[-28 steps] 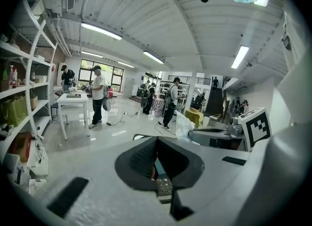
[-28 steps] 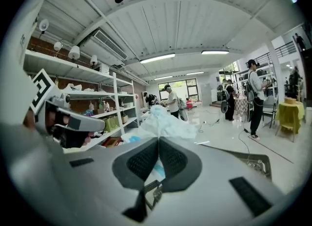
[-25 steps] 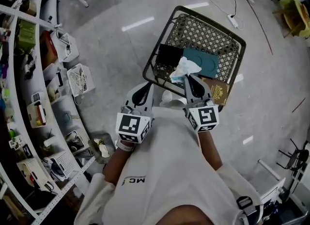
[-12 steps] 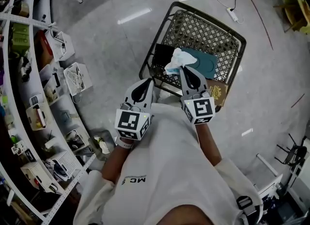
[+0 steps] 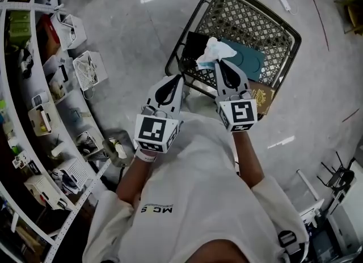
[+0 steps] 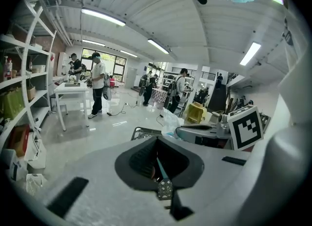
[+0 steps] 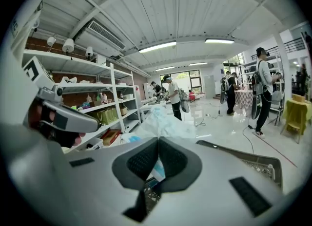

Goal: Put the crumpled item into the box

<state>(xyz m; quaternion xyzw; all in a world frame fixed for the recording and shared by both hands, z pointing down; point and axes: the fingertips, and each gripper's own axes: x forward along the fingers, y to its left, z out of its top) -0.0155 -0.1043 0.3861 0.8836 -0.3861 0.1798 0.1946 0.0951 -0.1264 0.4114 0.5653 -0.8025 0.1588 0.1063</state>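
The crumpled item (image 5: 214, 52), white and pale blue plastic, hangs over the near part of a dark wire basket (image 5: 283, 21) on the floor. My right gripper (image 5: 220, 64) is shut on it. In the right gripper view the crumpled item (image 7: 163, 122) bulges out past the closed jaws, with the basket rim (image 7: 253, 157) at the right. Beside it my left gripper (image 5: 178, 78) is shut, nothing visibly held, its tip over the basket's near rim. The left gripper view shows the crumpled item (image 6: 170, 121) and the right gripper (image 6: 202, 131) side-on. A black item, a teal item (image 5: 249, 63) and a brown booklet (image 5: 262, 96) lie in the basket.
White shelving (image 5: 34, 114) with bins and small goods curves along the left. A power strip and cable (image 5: 283, 1) lie on the grey floor beyond the basket. Several people, a white table (image 6: 73, 91) and a yellow chair (image 6: 200, 113) stand further off in the room.
Both grippers have moved slightly forward toward the basket. The crumpled item stays gripped by the right gripper and now hangs a little further in over the basket's near edge.
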